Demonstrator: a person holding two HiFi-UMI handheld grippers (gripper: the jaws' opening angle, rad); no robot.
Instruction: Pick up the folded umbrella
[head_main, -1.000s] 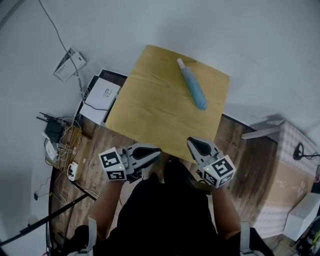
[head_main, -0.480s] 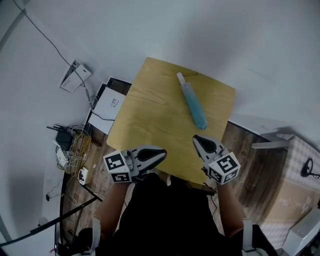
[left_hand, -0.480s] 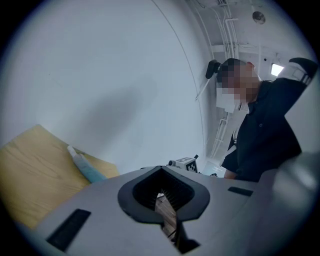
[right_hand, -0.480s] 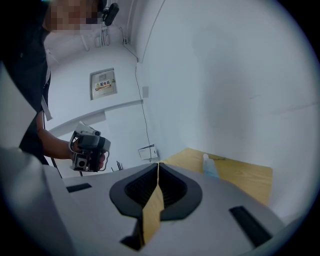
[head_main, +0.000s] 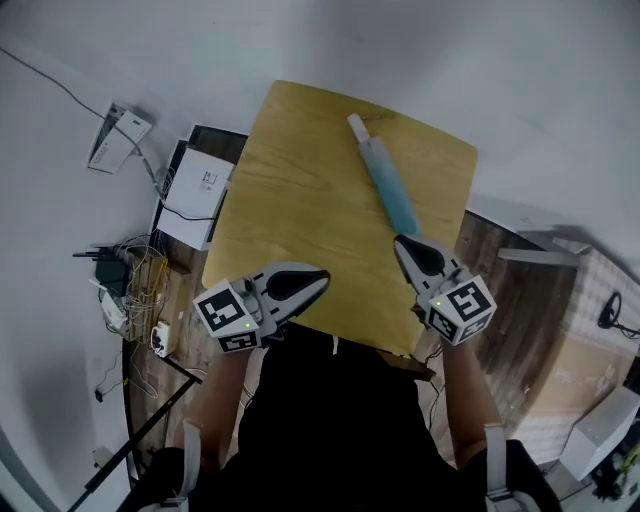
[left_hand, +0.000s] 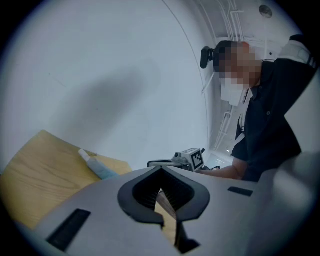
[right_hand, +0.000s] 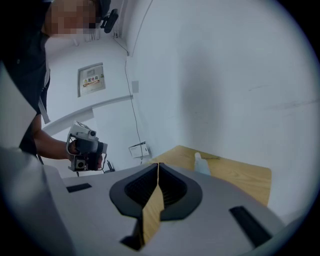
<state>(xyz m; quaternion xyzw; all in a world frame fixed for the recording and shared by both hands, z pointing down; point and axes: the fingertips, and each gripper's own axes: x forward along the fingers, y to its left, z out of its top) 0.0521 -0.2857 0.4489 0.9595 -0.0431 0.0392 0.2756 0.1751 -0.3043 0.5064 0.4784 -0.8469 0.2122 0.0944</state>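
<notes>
- Folded umbrella: lies flat on the wooden surface, in its far right part, running diagonally. White handle end points at the surface's far edge, blue fabric end toward its near right corner.
- Right gripper: over the surface's near right corner, aimed across the surface. Fingers pressed together, nothing between them.
- Left gripper: at the surface's near edge, left of centre. Fingers also pressed together, empty.
- Nothing is touching the umbrella yet, so both grippers would need to spread before any grab.
- Handling, my read: light, with a stiff core under a soft bunched fabric sleeve. The fabric gives under pressure and is probably a bit slick. Its round section may roll on the surface if nudged sideways.
- Where to grab: across the blue body near mid-length, fingers square to the long axis, so it hangs balanced. The white handle looks hard and smooth, so I judge it the worse hold.
- Clutter: white box and cable tangle on the floor left of the surface, not in the way.
</notes>
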